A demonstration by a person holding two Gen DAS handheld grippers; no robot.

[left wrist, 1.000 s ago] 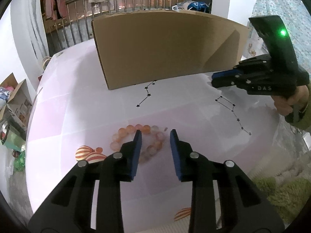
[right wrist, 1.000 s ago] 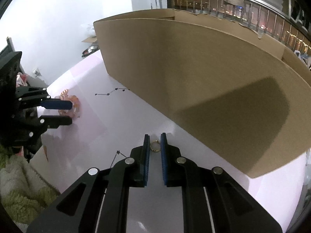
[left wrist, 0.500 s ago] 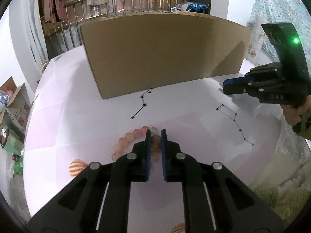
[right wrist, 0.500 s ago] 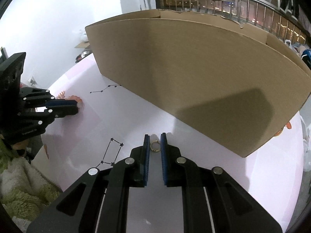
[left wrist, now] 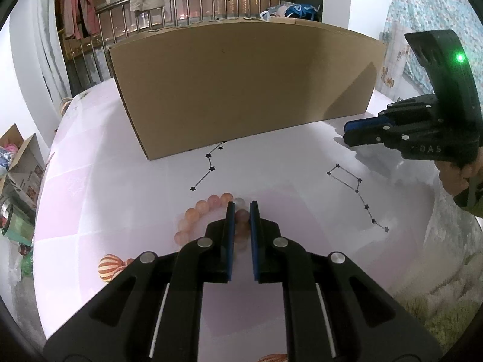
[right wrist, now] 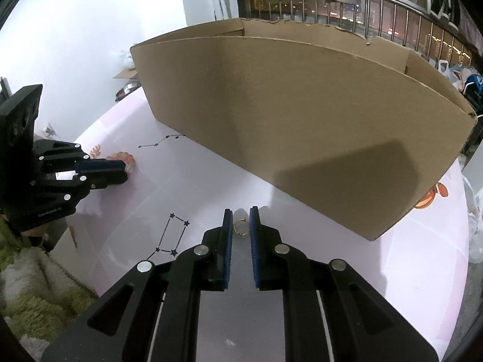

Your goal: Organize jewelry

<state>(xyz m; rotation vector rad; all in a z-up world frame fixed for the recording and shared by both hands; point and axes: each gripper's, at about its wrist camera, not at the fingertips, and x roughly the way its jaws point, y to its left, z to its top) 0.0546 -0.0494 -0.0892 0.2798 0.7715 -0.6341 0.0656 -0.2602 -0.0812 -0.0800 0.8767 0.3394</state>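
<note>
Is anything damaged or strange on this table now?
Only the cardboard box: its far top edge is ragged, as if torn, near the right end. The bead bracelet and the gold ring look intact, each between closed jaws. Nothing is spilled.

My left gripper (left wrist: 241,211) sits low center, its jaws having just closed on the pink bracelet (left wrist: 205,211) on the table (left wrist: 120,199). The box (left wrist: 241,90) fills the upper middle; my right gripper (left wrist: 362,132) is at right.
</note>
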